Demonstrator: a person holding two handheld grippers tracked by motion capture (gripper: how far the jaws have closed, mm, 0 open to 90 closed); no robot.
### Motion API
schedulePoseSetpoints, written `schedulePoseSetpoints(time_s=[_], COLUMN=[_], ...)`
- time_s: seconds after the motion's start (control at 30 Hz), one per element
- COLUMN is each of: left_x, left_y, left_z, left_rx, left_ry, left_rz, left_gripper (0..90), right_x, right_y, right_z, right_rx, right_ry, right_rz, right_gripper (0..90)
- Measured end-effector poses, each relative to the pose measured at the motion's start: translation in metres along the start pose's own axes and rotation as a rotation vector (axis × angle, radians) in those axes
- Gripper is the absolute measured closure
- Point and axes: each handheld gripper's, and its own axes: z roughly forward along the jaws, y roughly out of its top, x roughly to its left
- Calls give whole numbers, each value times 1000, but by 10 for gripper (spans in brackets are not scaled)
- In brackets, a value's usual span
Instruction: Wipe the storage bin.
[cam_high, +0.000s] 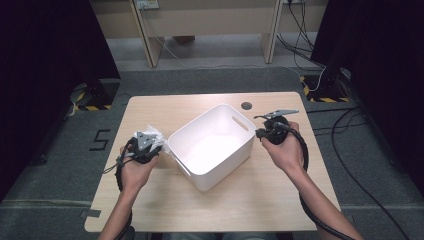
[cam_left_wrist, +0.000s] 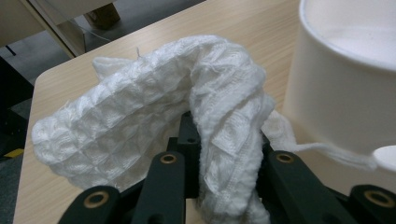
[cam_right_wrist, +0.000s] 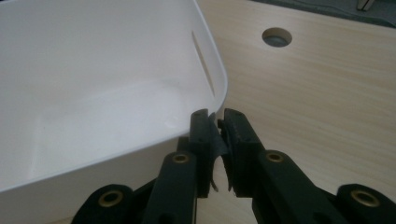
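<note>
Black jaws fill the bottom of the left gripper view, and the left gripper (cam_left_wrist: 224, 154) has them clamped on a white waffle-weave cloth (cam_left_wrist: 140, 121). One fold of the cloth runs down between the 2 fingers (cam_left_wrist: 163, 182), while the rest billows up and over to the left of the frame, hiding the fingertips. Just to the right, in the upper right of that frame, stands the curved wall of a white plastic bin (cam_left_wrist: 336, 93); a loose thread of the cloth trails toward it.

From the high view, the left gripper (cam_high: 145, 145) sits left of centre, with the cloth (cam_high: 156, 136) bunched at its tip, just beside the bin's left corner. The bin (cam_high: 235, 147) stands in the middle of the light wooden table (cam_high: 260, 200), turned at an angle.

At the bottom of the right gripper view, the right gripper (cam_right_wrist: 215, 130) has its jaws brought together at the bin's near rim (cam_right_wrist: 205, 60); they seem to pinch the thin wall at the rounded corner, though the dark, close view leaves the contact itself hard to read. In the high view, this gripper (cam_high: 260, 132) meets the bin's right end, below its handle slot.
</note>
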Motion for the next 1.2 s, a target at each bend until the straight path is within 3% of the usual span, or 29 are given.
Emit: schedulePoseSetpoints(time_s=[0.3,0.67,0.83,1.0,1.2], left_x=[-8,-16,-30,-47,-52], left_y=[3,-2,-6,-4,-1], left_z=[3,0,-4,-5,-2], left_rx=[-11,-26,-46,-49,-40], left_ry=[-31,-52,-80,-111,-107], left_rz=[15,7,-8,17,21], left_gripper=[747,747,747,747,747], right_x=[2,9,17,30,40], right_y=[-11,-7,2,13,13], right_z=[10,25,41,52,54], right_rx=[26,35,35,32,32], right_ry=[7,4,2,6,21], right_rz=[4,4,-9,-17,-23], right_gripper=[820,815,829,835,832])
